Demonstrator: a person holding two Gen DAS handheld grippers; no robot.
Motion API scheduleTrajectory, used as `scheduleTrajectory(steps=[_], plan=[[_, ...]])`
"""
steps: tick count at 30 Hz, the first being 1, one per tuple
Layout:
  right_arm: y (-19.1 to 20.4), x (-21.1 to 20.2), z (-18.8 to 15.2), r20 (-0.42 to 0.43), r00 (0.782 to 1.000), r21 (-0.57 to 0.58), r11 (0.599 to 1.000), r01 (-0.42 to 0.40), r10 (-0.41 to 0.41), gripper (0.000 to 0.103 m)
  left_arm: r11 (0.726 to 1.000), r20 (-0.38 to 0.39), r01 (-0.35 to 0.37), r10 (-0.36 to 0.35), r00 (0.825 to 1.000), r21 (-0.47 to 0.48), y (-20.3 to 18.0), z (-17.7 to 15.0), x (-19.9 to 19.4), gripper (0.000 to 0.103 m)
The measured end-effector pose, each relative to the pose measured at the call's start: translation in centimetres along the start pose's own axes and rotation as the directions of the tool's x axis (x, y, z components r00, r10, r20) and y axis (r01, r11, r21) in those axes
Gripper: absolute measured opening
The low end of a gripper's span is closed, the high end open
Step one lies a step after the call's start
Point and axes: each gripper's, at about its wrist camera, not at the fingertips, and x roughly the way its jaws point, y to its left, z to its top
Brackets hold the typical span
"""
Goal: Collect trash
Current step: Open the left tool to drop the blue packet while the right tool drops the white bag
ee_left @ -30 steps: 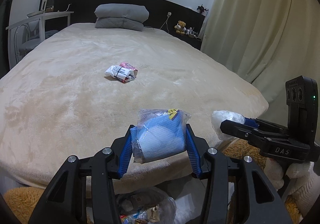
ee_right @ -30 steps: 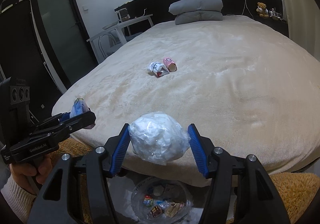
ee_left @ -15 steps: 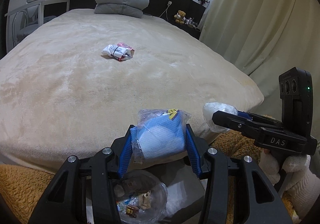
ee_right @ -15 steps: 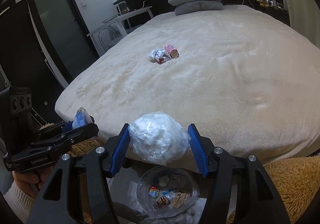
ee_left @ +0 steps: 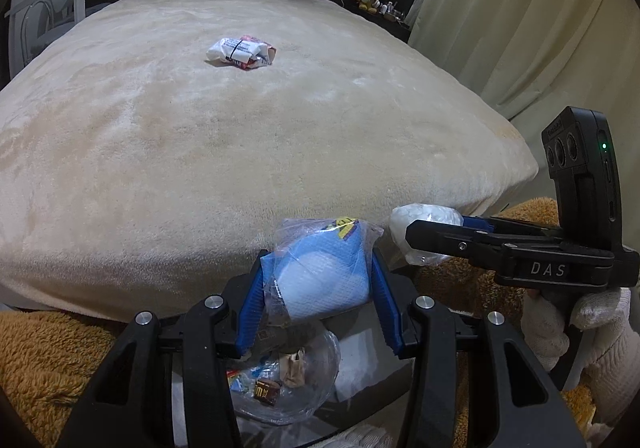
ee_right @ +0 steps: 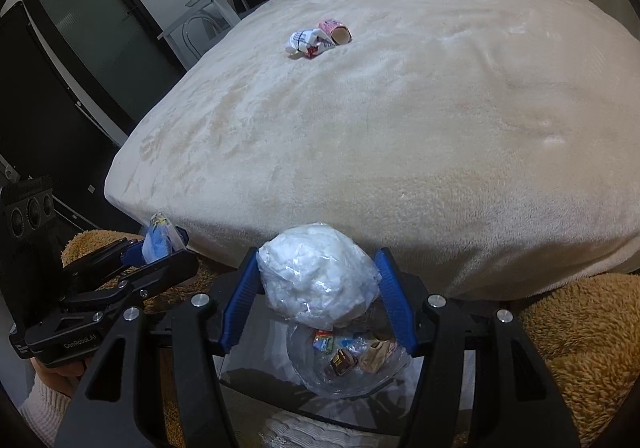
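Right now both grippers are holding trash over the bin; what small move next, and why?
Probably open the right gripper first: its white wad in clear plastic hangs directly above the clear bin bag. The left gripper with the blue packet sits over the bag's rim, so nudge it inward afterwards.

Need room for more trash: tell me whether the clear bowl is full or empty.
Partly filled: the clear bowl holds a few wrappers at its bottom, with room above.

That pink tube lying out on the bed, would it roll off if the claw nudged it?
Probably it would roll a little: the pink tube looks round and lies on its side. The plush bed and the crumpled wrapper touching it would likely stop it soon. It seems a hollow, light thing, easily crushed.
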Motion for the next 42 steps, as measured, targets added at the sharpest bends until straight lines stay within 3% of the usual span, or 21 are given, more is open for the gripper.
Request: scheduleTrajectory(steps=[8, 15, 28, 42], plan=[[-0.4, 1.8, -0.4, -0.089, 0.996, 0.036, 0.999, 0.005, -0.001, 0.058, 1.000, -0.108, -0.021, 0.021, 0.994, 0.004, 0.2, -0.9, 2.2, 0.047], [-1.2, 3.3, -0.7, -0.166, 0.986, 0.068, 0.997, 0.025, -0.013, 0.058, 0.999, -0.206, -0.032, 0.030, 0.978, -0.005, 0.6, -1.8, 4.1, 0.047], [-1.5, 6.5, -1.5, -0.304, 0.953, 0.123, 0.992, 0.038, 0.001, 0.059, 0.998, -0.397, -0.059, 0.045, 0.917, -0.023, 1.4, -3.7, 7.3, 0.047], [-1.1, 7.7, -1.9, -0.361, 0.932, 0.104, 0.993, 0.053, -0.012, 0.059, 0.997, -0.475, -0.069, 0.050, 0.879, -0.023, 1.4, -4.5, 8.0, 0.047]])
